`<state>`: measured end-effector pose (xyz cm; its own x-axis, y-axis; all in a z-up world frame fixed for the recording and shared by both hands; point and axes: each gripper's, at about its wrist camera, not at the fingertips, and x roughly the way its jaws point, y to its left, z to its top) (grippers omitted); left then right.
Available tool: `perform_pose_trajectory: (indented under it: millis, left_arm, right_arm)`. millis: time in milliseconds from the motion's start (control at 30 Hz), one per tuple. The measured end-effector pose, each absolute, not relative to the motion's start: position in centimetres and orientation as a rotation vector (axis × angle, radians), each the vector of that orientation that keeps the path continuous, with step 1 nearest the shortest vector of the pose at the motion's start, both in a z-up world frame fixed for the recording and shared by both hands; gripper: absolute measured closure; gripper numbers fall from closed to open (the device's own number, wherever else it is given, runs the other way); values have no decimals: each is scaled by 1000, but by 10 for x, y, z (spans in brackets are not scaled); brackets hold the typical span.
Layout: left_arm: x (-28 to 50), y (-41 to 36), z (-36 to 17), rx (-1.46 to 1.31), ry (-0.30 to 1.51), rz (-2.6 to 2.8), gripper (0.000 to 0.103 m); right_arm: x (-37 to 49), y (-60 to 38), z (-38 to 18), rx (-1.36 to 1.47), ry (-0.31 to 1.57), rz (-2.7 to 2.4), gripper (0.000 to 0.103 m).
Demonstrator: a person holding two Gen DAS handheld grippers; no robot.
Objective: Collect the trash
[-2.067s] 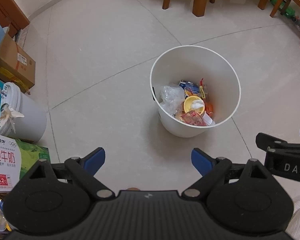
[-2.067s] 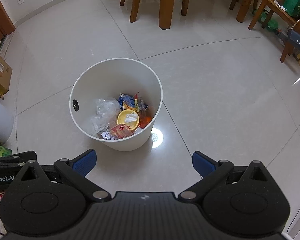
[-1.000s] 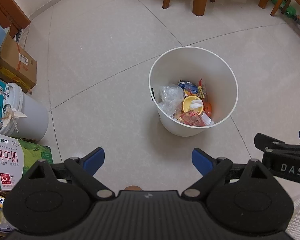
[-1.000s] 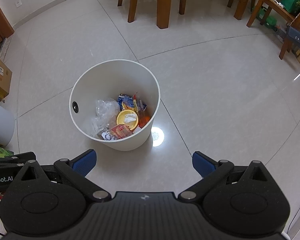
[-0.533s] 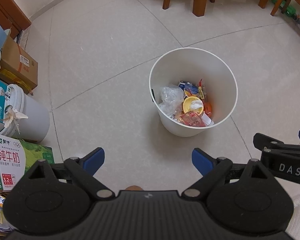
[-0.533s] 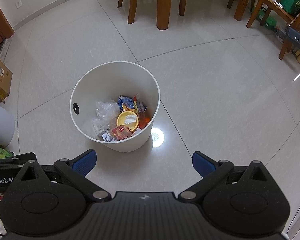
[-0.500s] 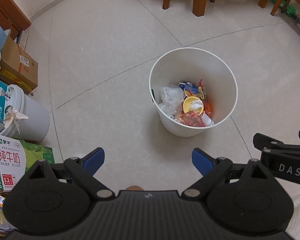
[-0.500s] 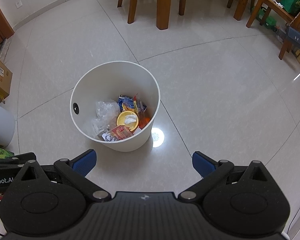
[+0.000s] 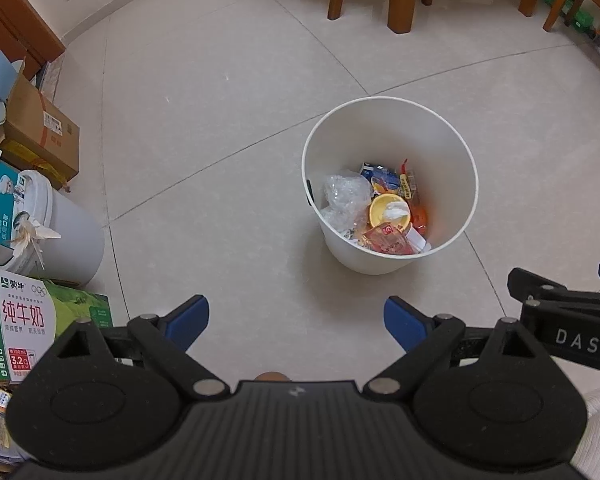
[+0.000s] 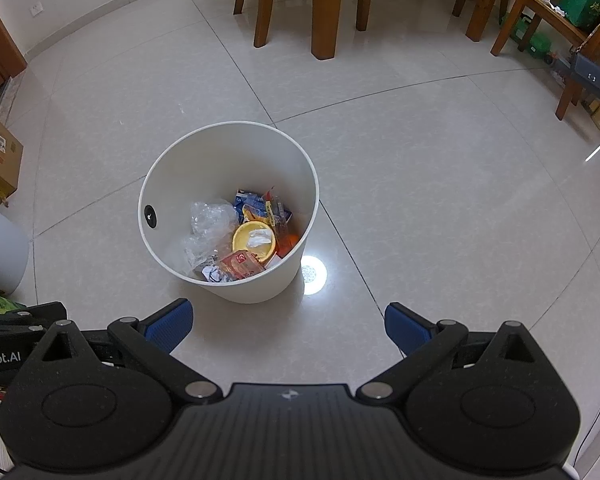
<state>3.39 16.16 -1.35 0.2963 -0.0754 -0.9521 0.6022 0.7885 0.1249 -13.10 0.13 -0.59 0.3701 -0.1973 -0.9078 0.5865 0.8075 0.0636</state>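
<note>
in the left wrist view, the left gripper (image 9: pixel 296 320) hung above bare floor tile with its blue-tipped jaws spread wide and nothing between them. the white bin (image 9: pixel 392 258) stood on the tile just beyond the gripper and a little to its right. inside the bin lay the trash: a yellow cup (image 9: pixel 389 211), crumpled clear plastic (image 9: pixel 346 192), a red wrapper (image 9: pixel 386 240) and a blue packet (image 9: pixel 380 174). left of the bin, well apart, stood a white pail (image 9: pixel 66 236), a milk carton box (image 9: pixel 28 320) and a cardboard box (image 9: pixel 42 132).

in the right wrist view, the right gripper (image 10: pixel 288 324) was also spread wide and empty, nearer the camera than the bin (image 10: pixel 260 288). a bright round reflection (image 10: pixel 313 274) sat on the tile just right of the bin's base. beyond the bin stood wooden legs (image 10: pixel 323 8), probably a table and chairs.
</note>
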Motion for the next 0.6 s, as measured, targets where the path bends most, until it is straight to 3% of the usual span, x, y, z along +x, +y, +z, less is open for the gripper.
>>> perform_pose_trajectory:
  millis: [600]
  left_arm:
    - [34,161,-11,518,1191,-475,9]
  right_arm:
    - [-129,4,-6,398,1076,-523,0]
